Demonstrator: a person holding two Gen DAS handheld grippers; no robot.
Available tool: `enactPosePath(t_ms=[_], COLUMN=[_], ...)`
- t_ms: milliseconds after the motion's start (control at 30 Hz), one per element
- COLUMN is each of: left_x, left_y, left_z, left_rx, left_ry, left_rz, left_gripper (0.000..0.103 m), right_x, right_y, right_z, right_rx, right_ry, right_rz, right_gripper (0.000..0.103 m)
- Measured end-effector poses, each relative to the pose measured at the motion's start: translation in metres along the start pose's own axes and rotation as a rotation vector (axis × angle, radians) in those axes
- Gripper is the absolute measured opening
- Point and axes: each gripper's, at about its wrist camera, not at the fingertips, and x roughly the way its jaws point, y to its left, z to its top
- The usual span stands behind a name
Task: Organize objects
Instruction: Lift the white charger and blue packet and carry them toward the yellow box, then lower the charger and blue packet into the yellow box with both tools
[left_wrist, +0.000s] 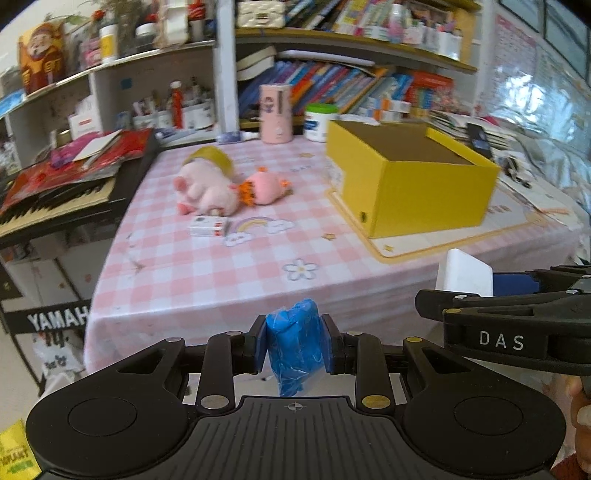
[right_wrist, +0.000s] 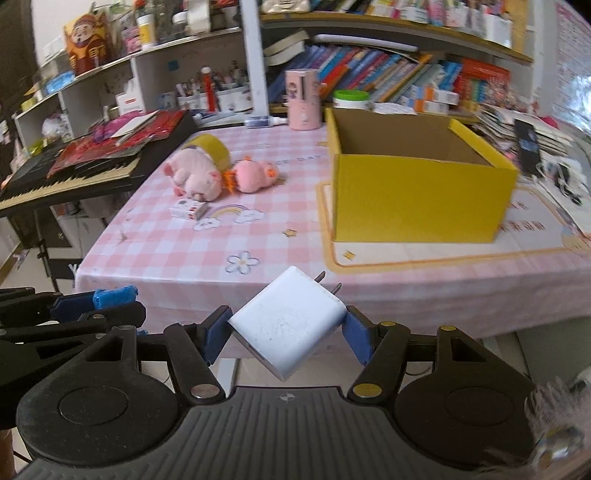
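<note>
- The left gripper (left_wrist: 297, 345) is closed on a blue packet (left_wrist: 295, 341), pads pressed to both its sides. The packet looks soft and crinkly, so I judge it could squeeze out or slide down through the pads on the way to the box (left_wrist: 410, 177).
- The right gripper (right_wrist: 287, 330) clamps a white charger (right_wrist: 286, 323) by two opposite corners, turned like a diamond, prongs pointing to 1 o'clock. A corner grip gives little pad contact; a jolt could twist the charger and drop it off the table (right_wrist: 155, 254) edge to the floor.
- Both grippers hang short of the table's near edge, side by side and close. In the left view the right gripper sits at 3 o'clock; in the right view the left one sits at 9 o'clock. If both head for the box together they could knock into each other.
- The box stands open at 1 o'clock in both views, on a mat (right_wrist: 424, 254). Its near wall is tall: a low approach could strike it and push the box along the mat.
- Two pink plush pigs (left_wrist: 207, 184) and a small carton (left_wrist: 208, 226) lie at 11 o'clock, well apart from the box. A sweep from the left side risks brushing them.
</note>
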Motion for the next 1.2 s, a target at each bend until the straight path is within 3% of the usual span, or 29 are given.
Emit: enactPosePath(t_ms=[567, 1200], left_x=[0.011, 0.052], left_y=[-0.054, -0.095], left_z=[0.009, 0.048], left_rx=[0.146, 0.154], left_ry=[-0.006, -0.009], left_rz=[-0.135, -0.167], left_gripper=[0.027, 0.027], right_x=[-0.030, -0.006], right_y=[-0.053, -0.110], right_z=[-0.025, 0.003], right_rx=[0.165, 0.172], right_ry=[-0.011, 0.021], right_rz=[-0.151, -0.179], right_gripper=[0.063, 0.063])
